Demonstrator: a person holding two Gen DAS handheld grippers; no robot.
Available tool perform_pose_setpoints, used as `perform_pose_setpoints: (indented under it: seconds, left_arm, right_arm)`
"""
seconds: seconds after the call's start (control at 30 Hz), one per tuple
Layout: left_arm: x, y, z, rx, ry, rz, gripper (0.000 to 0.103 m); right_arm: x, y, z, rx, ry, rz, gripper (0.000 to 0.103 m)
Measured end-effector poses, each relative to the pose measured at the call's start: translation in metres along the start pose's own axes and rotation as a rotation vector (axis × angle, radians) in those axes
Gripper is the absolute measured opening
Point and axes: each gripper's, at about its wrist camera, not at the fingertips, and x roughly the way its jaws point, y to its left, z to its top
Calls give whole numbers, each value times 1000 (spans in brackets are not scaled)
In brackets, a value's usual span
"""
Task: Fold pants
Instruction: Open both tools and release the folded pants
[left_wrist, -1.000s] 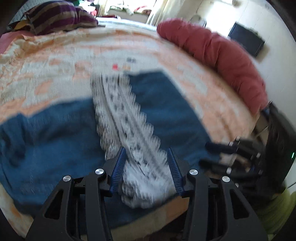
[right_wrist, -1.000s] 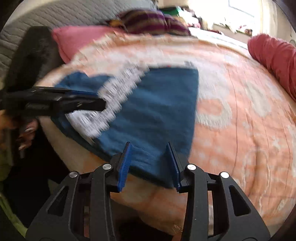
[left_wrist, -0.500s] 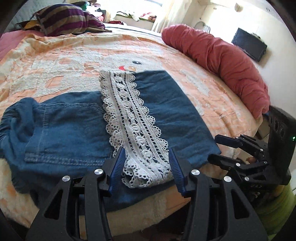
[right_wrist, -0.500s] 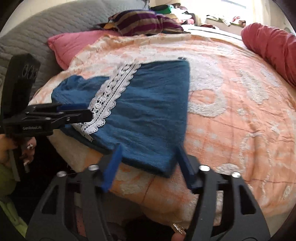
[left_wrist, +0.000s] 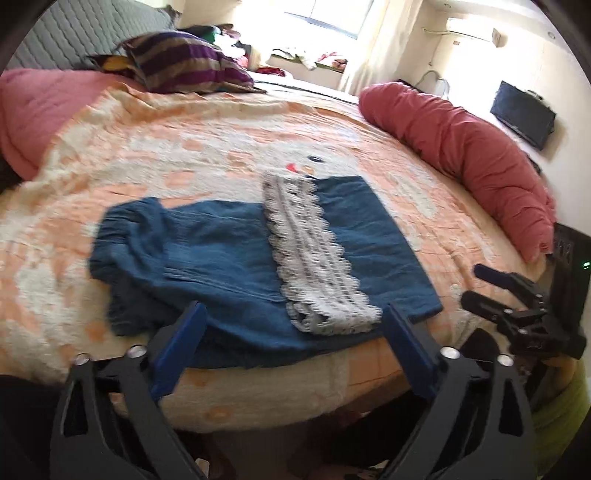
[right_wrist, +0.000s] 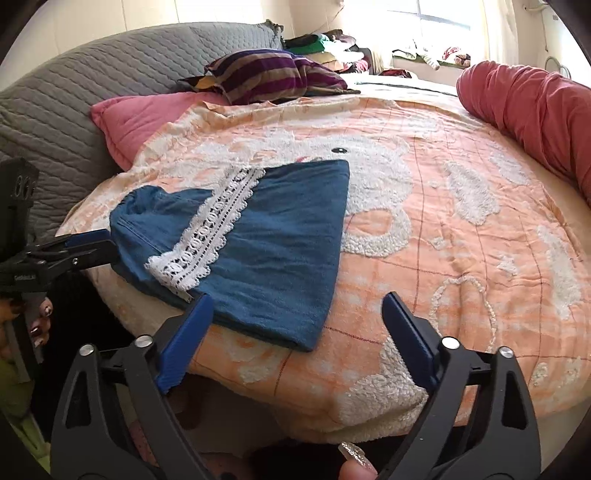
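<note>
Pants (left_wrist: 236, 258) lie folded over near the bed (left_wrist: 184, 147) edge at mid-frame, lace hem (left_wrist: 314, 258) on top, both left tongs (left_wrist: 291, 343) and right tongs (right_wrist: 295, 332) spread apart and empty, so I would grip opposite corners evenly before the next fold.

Bright window (right_wrist: 443, 14) glare, slight blur
</note>
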Motion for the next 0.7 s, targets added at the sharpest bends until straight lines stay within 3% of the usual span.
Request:
perform_pose_setpoints:
  seconds: [0.17, 0.33, 0.47, 0.7]
  left_arm:
    - [-12, 17, 2, -33, -8, 60, 98]
    - [-25, 45, 2, -139, -18, 58, 98]
    - [-27, 65, 5, -185, -21, 97, 98]
    - [-11, 93, -2, -274, 23, 77, 98]
  right_arm:
    - [-5, 10, 10, -23, -19, 3, 92]
    - [-7, 26, 31, -74, -39, 17, 93]
    - [-3, 46, 56, -141, -60, 33, 94]
    - [26, 88, 104, -245, -34, 111, 94]
